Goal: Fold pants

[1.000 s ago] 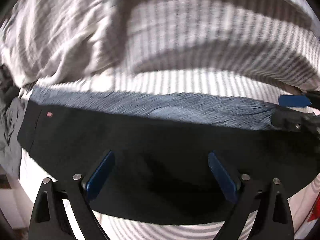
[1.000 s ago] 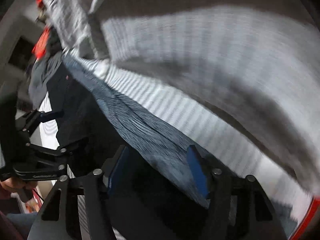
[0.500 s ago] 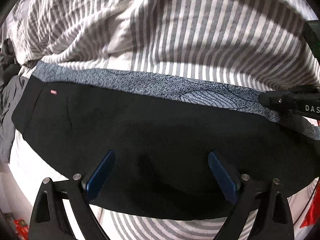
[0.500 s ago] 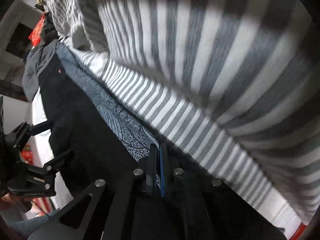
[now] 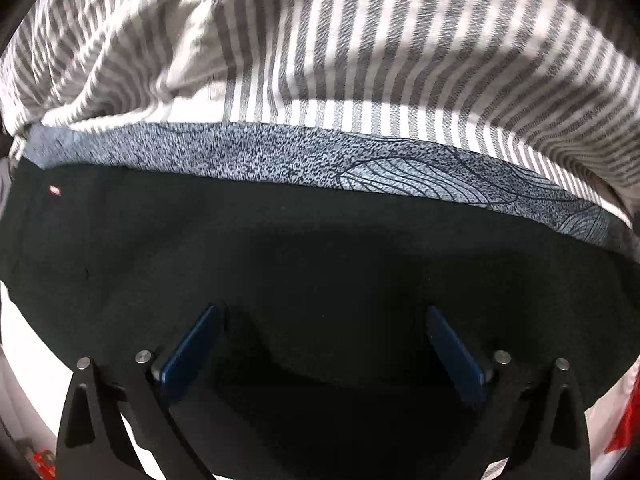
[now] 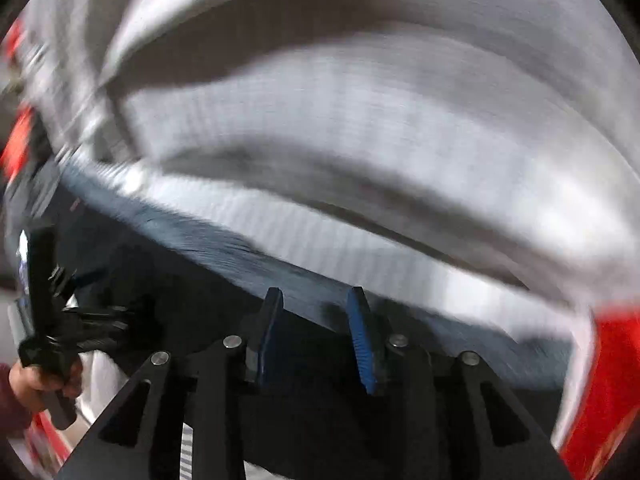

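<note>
One pair of black pants [image 5: 320, 248] lies flat across a bed, with a blue-grey patterned band [image 5: 320, 160] along its far edge. Under it is a grey-and-white striped sheet [image 5: 400, 48]. The left gripper [image 5: 320, 344] hangs over the dark cloth with jaws wide apart. The right gripper [image 6: 316, 320], in a blurred view, has jaws partly apart and empty.

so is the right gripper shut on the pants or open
Open: the right gripper shows a clear gap between its blue pads, nothing pinched, over the pants patterned edge.

Black pants [image 5: 320, 256] — grey-striped sheet [image 5: 400, 52]
</note>
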A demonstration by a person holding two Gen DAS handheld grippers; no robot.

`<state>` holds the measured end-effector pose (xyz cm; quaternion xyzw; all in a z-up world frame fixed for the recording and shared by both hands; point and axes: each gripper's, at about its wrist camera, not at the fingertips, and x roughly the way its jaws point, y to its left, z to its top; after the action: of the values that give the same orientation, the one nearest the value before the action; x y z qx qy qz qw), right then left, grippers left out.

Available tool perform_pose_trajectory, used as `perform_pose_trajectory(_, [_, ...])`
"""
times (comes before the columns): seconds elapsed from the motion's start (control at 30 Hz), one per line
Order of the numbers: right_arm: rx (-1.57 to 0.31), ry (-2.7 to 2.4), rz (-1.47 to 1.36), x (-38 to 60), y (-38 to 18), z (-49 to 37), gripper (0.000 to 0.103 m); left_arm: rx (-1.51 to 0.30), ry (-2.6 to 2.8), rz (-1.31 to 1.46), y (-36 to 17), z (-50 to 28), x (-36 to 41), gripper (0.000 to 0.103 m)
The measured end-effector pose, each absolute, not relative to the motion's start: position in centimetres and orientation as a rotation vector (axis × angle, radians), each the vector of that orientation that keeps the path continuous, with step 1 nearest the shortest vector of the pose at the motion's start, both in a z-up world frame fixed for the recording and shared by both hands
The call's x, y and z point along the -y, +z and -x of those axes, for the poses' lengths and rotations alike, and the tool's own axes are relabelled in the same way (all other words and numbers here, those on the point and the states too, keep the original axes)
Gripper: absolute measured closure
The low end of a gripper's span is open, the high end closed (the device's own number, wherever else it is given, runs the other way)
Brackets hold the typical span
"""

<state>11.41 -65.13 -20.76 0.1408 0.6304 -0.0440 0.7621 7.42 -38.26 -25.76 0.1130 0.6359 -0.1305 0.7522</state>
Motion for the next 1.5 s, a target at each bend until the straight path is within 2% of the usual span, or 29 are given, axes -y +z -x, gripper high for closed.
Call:
perform_pose_trajectory(0.13, [-1.407, -0.332, -0.481, 72.8, -23.2, -6.7, 0.067, -1.370, -0.297, -0.272, -25.9, -7.4, 38.4, 0.000])
perform_pose_trajectory(0.17, [-1.423, -0.386, -0.523, 74.7, -24.3, -5.5, 0.071, -1.378, -0.296, -0.261, -26.1, -7.5, 38.2, 0.000])
perform_pose_trajectory(0.2, [-1.394, -0.423, -0.593, 76.7, -24.9, -3.9, 0.098, -1.398, -0.293, -0.232, -26.2, -7.7, 38.0, 0.000])
perform_pose_trajectory(0.23, [-1.361, -0.444, -0.655, 77.9, -24.8, -2.7, 0.103, -1.422, -0.285, -0.203, -26.4, -8.0, 37.7, 0.000])
perform_pose_trajectory(0.33, [-1.321, -0.560, -0.760, 79.1, -23.2, 0.3, 0.103, -1.473, -0.275, -0.150, -27.0, -8.5, 37.2, 0.000])
perform_pose_trajectory(0.47, [-1.277, -0.580, -0.727, 77.5, -20.0, 2.2, 0.097, -1.444, -0.260, -0.228, -26.4, -8.2, 38.2, 0.000])
perform_pose_trajectory(0.5, [-1.263, -0.566, -0.715, 76.9, -19.3, 2.6, 0.090, -1.436, -0.255, -0.246, -26.3, -8.1, 38.4, 0.000])
perform_pose_trajectory(0.53, [-1.261, -0.558, -0.699, 76.3, -19.0, 2.7, 0.072, -1.427, -0.251, -0.266, -26.2, -7.9, 38.7, 0.000])
perform_pose_trajectory(0.57, [-1.271, -0.554, -0.689, 75.7, -19.2, 3.1, 0.059, -1.418, -0.245, -0.274, -26.2, -7.8, 38.8, 0.000])
perform_pose_trajectory(0.6, [-1.298, -0.546, -0.692, 75.2, -20.2, 3.7, 0.041, -1.412, -0.240, -0.276, -26.2, -7.7, 38.9, 0.000])
perform_pose_trajectory(0.67, [-1.356, -0.528, -0.688, 73.8, -22.4, 3.8, 0.040, -1.413, -0.232, -0.271, -26.1, -7.6, 38.9, 0.000])
perform_pose_trajectory(0.77, [-1.358, -0.523, -0.618, 73.1, -21.4, 3.4, 0.040, -1.415, -0.227, -0.319, -24.9, -7.2, 39.0, 0.000])
perform_pose_trajectory(1.03, [-1.314, -0.379, -0.880, 69.9, -19.3, 4.3, 0.039, -1.381, -0.148, -0.331, -20.5, -6.4, 32.0, 0.000])
perform_pose_trajectory(1.23, [-1.314, -0.080, -1.052, 60.2, -20.9, 2.4, 0.039, -1.362, -0.034, -0.338, -19.7, -7.6, 25.3, 0.000])
perform_pose_trajectory(1.5, [-1.319, 0.254, -1.137, 43.3, -24.7, -2.8, 0.039, -1.284, -0.031, -0.410, -20.9, -10.8, 20.9, 0.000])
